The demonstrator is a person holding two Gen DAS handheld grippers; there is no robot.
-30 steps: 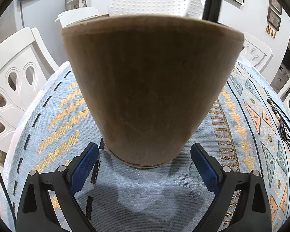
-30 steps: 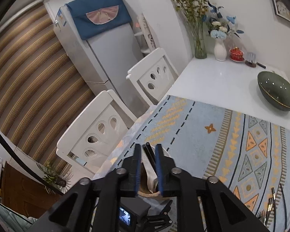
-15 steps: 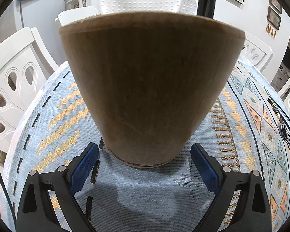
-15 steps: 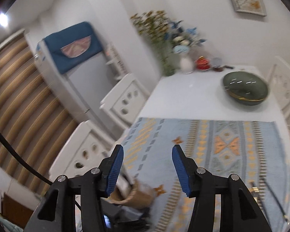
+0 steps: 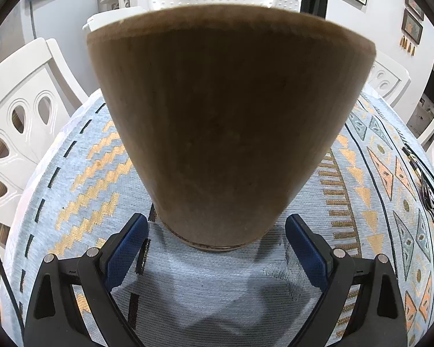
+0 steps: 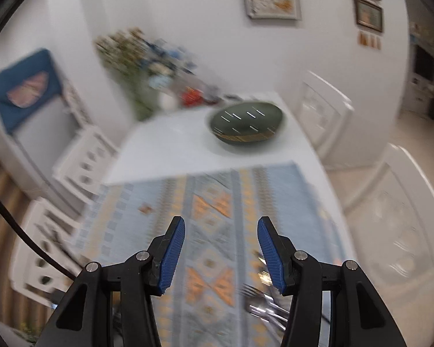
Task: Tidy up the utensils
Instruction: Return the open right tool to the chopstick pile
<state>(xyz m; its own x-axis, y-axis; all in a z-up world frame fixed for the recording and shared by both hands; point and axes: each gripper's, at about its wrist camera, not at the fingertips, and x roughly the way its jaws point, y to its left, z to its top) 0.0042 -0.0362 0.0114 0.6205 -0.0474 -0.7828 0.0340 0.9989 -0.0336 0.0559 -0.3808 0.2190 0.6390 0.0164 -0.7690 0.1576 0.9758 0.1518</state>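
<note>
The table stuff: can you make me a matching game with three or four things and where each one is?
Things:
1. brown holder
2. green bowl
3. flowers
4. patterned cloth

Places:
A. on the bare white part of the table, past the cloth
B. just ahead of the left gripper's open jaws
C. at the far end of the table by the wall
D. spread under the right gripper

Pairs: 1-B, 2-A, 3-C, 4-D

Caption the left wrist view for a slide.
Left gripper open, its fingers flanking the brown holder on the patterned cloth.
</note>
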